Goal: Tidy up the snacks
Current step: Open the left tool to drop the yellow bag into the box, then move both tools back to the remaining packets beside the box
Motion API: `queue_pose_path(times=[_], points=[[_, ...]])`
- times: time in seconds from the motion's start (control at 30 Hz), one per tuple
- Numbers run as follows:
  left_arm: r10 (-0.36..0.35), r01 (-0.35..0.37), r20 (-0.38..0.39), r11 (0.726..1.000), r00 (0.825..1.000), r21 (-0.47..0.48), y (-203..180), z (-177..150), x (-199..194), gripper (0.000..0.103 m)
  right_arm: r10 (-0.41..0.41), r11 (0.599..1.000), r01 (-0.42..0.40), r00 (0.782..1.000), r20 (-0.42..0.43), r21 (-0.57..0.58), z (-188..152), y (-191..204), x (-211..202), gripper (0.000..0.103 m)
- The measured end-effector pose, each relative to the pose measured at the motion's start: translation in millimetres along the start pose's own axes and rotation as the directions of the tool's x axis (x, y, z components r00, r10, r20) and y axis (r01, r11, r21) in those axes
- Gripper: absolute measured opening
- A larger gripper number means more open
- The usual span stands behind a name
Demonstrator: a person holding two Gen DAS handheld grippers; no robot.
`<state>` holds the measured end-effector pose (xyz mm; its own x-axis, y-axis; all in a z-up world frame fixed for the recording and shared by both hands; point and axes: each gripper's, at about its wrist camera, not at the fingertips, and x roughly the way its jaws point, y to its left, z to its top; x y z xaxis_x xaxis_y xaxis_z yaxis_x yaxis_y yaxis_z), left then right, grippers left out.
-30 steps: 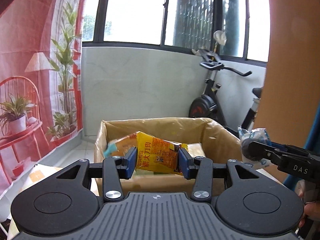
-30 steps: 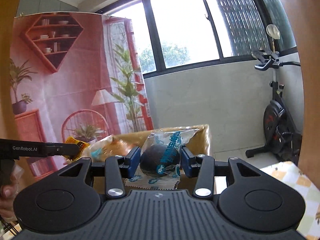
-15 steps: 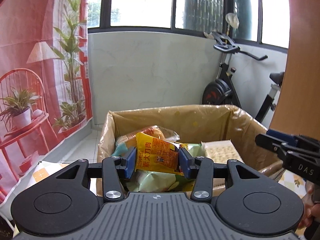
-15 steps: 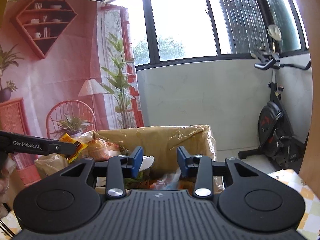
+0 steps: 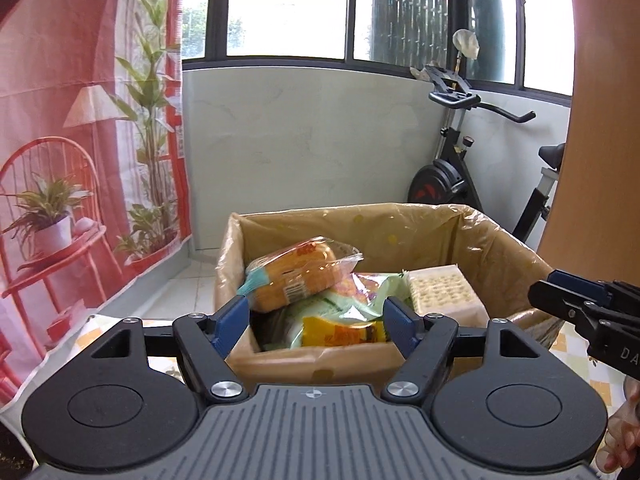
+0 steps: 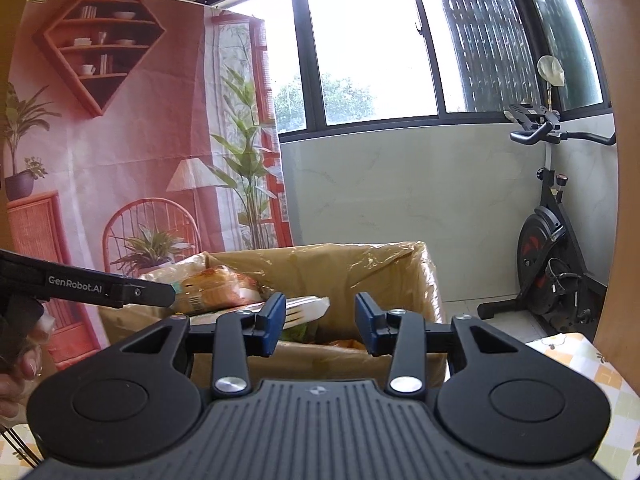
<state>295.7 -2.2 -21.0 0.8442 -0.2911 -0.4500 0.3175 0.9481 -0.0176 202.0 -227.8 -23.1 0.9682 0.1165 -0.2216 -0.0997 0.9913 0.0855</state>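
Observation:
A cardboard box (image 5: 312,362) lined with clear plastic stands on the table and holds several snack packs. My left gripper (image 5: 318,318) hangs over its near edge, its jaws opening with nothing between the pads. Just below them, inside the box, lies the yellow snack packet (image 5: 340,332). A bread pack (image 5: 296,276), green packs (image 5: 340,300) and a pale cracker pack (image 5: 440,294) lie further in. My right gripper (image 6: 320,322) is open and empty over the same box (image 6: 360,276). Its tip (image 5: 560,300) shows at the right of the left wrist view.
A checked tablecloth (image 6: 592,364) covers the table around the box. An exercise bike (image 5: 460,168) stands behind on the right, by the white wall. A red printed backdrop (image 5: 80,140) hangs on the left. A person's fingers (image 6: 16,364) hold the left gripper.
My left gripper opened and let the yellow snack packet drop into the box. My right gripper let go of the dark round snack and sank slightly toward the box.

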Motion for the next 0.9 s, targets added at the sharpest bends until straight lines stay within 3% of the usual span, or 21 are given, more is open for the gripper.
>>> queue_pose_path(times=[0.5,0.9], points=[[0.002,-0.001,0.039,1.0,0.999,-0.024,6,-16,-44,0.076,0.011,1.0,-0.01,1.0,-0.023,0.027,-19,18,-28,0.042],[0.016,-0.017,-0.029,0.999,0.999,-0.048,19,-62,-46,0.076,0.023,0.998,-0.017,0.993,-0.118,0.053,-61,20,-27,0.042]])
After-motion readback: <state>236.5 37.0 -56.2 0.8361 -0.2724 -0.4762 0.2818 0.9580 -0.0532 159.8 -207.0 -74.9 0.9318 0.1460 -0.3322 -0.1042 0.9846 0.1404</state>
